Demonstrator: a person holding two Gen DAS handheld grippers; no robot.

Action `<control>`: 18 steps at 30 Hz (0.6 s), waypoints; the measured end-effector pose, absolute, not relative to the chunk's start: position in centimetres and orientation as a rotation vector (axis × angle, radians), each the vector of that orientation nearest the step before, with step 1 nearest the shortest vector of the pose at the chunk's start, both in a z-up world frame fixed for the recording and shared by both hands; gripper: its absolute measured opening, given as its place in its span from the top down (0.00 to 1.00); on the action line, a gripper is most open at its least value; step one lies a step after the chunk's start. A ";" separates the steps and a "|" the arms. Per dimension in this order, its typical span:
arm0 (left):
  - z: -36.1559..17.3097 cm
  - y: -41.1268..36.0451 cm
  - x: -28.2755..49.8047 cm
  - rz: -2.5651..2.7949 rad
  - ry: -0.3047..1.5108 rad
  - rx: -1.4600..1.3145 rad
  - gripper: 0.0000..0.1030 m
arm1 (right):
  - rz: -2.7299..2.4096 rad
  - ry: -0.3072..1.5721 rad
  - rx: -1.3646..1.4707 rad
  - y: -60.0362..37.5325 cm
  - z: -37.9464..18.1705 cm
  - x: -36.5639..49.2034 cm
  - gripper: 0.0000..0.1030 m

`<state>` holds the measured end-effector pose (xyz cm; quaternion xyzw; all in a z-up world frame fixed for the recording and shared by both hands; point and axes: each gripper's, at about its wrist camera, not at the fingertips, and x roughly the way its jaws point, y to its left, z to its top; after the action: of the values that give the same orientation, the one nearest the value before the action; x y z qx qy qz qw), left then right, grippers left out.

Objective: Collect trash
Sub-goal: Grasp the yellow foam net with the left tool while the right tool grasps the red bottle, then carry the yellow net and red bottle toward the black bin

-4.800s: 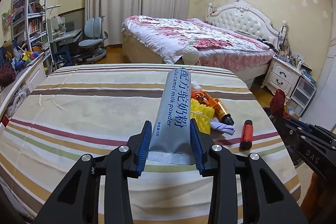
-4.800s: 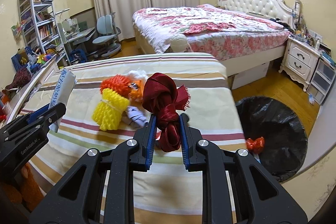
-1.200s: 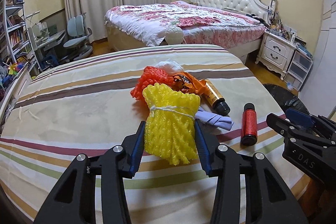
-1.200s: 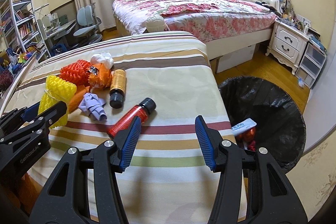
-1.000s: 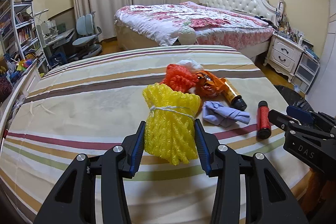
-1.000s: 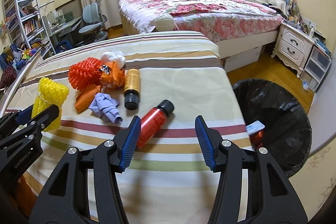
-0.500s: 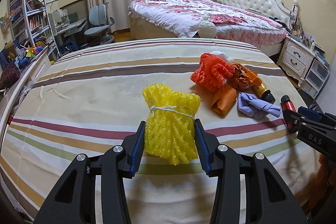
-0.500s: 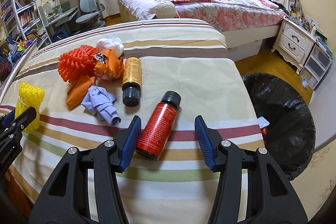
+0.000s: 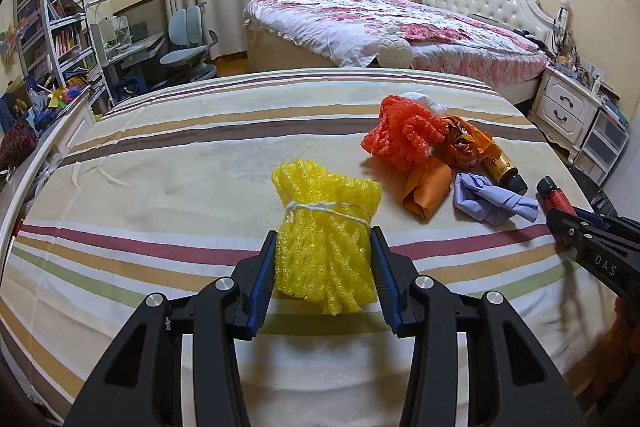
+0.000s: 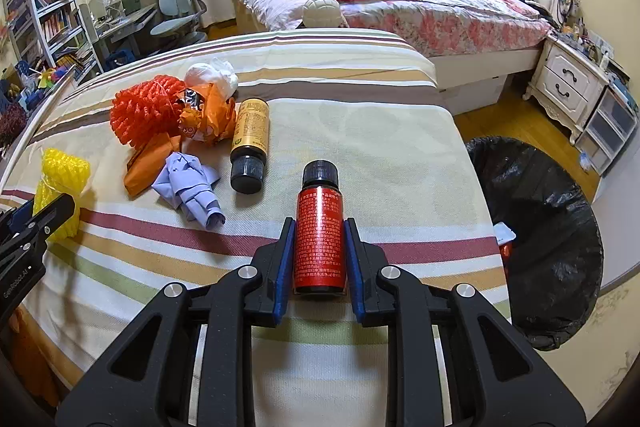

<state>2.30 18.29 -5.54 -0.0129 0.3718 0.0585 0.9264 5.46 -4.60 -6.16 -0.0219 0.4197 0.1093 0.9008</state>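
Fingers (image 9: 266, 267) of the left gripper (image 9: 324, 267) pressed both flanks of a yellow foam-net bundle (image 9: 326, 227), tied at its waist with white string, above the striped table (image 9: 180, 167). The right gripper (image 10: 319, 259) had its blue pads closed on one red bottle (image 10: 319, 239), black-capped, covered in fine white print, cap pointing away. Two bottles showed in all: the second, an amber bottle (image 10: 250, 131), lay left of the red one, cap toward the camera. Further left of the red bottle lay one lilac crumpled wad (image 10: 192, 187), one orange foam net (image 10: 144, 111), one orange wrapper (image 10: 208, 119) and one white wad (image 10: 214, 75). Right of the red bottle, on the floor, stood one black-lined trash bin (image 10: 552, 227) with scraps inside.
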 end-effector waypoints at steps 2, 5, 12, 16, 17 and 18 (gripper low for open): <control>-5.6 18.1 2.2 0.118 0.759 -0.026 0.56 | 0.225 0.859 -0.041 -4.9 -6.0 5.2 0.78; -5.5 17.8 2.1 0.107 0.755 -0.030 0.56 | 0.225 0.844 -0.034 -5.3 -5.7 4.6 0.78; -4.9 15.1 1.8 0.050 0.738 -0.018 0.56 | 0.215 0.805 -0.010 -6.9 -4.5 3.3 0.78; -4.3 13.2 1.5 0.011 0.717 -0.011 0.57 | 0.198 0.776 0.012 -8.5 -3.4 2.7 0.78; -4.1 12.7 1.4 0.001 0.710 -0.010 0.57 | 0.192 0.768 0.014 -9.0 -3.2 2.5 0.78; -4.0 12.2 1.3 -0.009 0.704 -0.009 0.57 | 0.185 0.760 0.015 -9.4 -2.9 2.4 0.78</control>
<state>1.33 12.19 -4.00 -0.0046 0.3447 -0.0044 0.9387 2.36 -9.39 -2.92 0.0071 0.3705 0.0901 0.9244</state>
